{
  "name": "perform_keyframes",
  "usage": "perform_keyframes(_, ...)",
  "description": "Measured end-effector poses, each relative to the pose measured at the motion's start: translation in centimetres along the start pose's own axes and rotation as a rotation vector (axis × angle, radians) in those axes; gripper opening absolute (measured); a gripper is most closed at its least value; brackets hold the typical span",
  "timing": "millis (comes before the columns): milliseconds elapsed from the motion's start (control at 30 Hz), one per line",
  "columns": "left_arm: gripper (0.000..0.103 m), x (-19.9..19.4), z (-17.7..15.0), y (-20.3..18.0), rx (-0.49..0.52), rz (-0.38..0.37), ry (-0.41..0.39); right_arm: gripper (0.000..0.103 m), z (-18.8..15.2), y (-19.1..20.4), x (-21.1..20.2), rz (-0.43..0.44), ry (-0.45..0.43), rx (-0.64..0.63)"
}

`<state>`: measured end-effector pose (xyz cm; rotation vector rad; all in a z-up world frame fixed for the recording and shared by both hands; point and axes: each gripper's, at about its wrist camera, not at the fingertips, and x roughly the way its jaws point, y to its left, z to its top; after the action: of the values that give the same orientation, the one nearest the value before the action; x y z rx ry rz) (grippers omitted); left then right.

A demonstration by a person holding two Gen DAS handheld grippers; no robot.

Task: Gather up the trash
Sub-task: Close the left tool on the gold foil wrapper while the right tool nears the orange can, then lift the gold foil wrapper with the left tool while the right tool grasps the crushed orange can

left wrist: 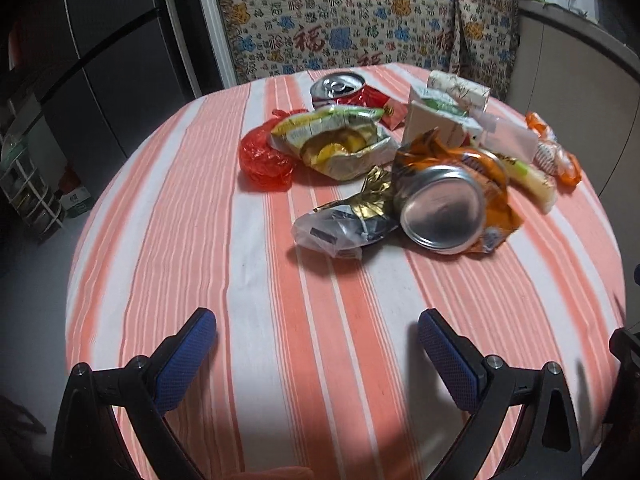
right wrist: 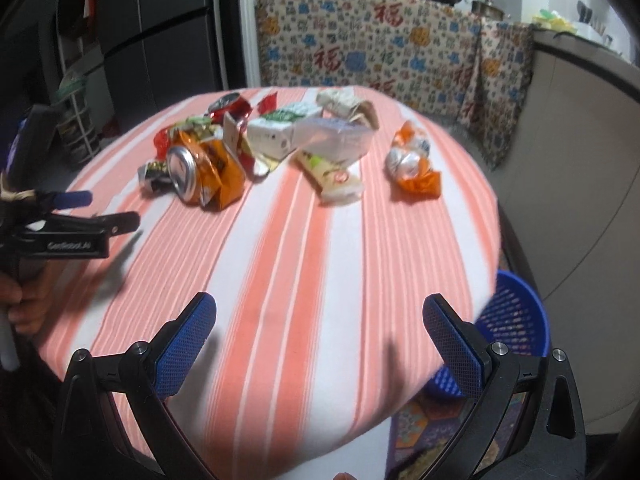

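Observation:
A pile of trash lies on the far half of the striped table (left wrist: 280,320): a crushed orange can (left wrist: 444,208), a crushed red can (left wrist: 340,90), a red plastic bag (left wrist: 264,160), a yellow snack bag (left wrist: 336,144), a clear wrapper (left wrist: 340,232), white cartons (left wrist: 436,120). In the right wrist view the orange can (right wrist: 200,172), a pale wrapper (right wrist: 332,176) and an orange-white wrapper (right wrist: 412,164) show. My left gripper (left wrist: 316,332) is open and empty over the near table. My right gripper (right wrist: 320,316) is open and empty near the table's edge.
A blue mesh basket (right wrist: 516,328) stands on the floor right of the table. The left gripper tool (right wrist: 76,228) shows at the left. A patterned cloth (right wrist: 372,44) covers a counter behind the table. A dark fridge (left wrist: 104,60) stands at the back left.

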<state>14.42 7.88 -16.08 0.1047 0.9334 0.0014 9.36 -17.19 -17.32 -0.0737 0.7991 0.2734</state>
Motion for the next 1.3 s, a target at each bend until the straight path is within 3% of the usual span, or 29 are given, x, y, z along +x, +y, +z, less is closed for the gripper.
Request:
perform_keyframes(233,0.103,1.8,0.8,1.7,-0.035,-0.084,0.016,0.103,0.8,0.2,3.5,0.029,0.086,-0.011)
perform_keyframes(400,0.102,2.0,2.1,2.1,0.069,-0.115,0.045,0.103,0.4,0.6,4.3,0.026,0.088,-0.031)
perform_keyframes(533,0.101,1.3,3.5,1.6,0.203,-0.142,-0.001,0.103,0.4,0.4,4.2,0.026,0.079,-0.034)
perform_keyframes(633,0.084,1.1,4.1,0.5,0.311,-0.169,-0.029,0.103,0.5,0.4,4.3,0.023,0.077,-0.031)
perform_keyframes(700,0.054,1.4,4.3,-0.2,0.353,-0.197,-0.015,0.103,0.5,0.4,4.3,0.024,0.077,-0.031)
perform_keyframes(733,0.043,1.6,4.3,-0.3,0.359,-0.209,0.003,0.103,0.5,0.4,4.3,0.025,0.079,-0.032)
perform_keyframes(900,0.041,-0.1,3.1,-0.3,0.300,-0.216,-0.012,0.103,0.4,0.2,4.2,0.033,0.080,-0.037)
perform_keyframes(1000,0.041,-1.4,1.6,0.0,0.206,-0.167,-0.009,0.103,0.4,-0.1,4.2,0.035,0.080,-0.037)
perform_keyframes(1133,0.046,-2.9,-1.1,1.3,0.068,-0.170,0.000,0.103,0.5,-0.1,4.2,0.040,0.086,-0.039)
perform_keyframes(1200,0.055,-2.9,-1.6,1.6,0.047,-0.199,0.009,0.103,0.9,-0.1,4.3,0.057,0.095,-0.037)
perform_keyframes(1300,0.054,-2.6,-1.6,1.3,0.065,-0.233,0.028,0.103,2.5,0.2,4.5,0.151,0.099,-0.063)
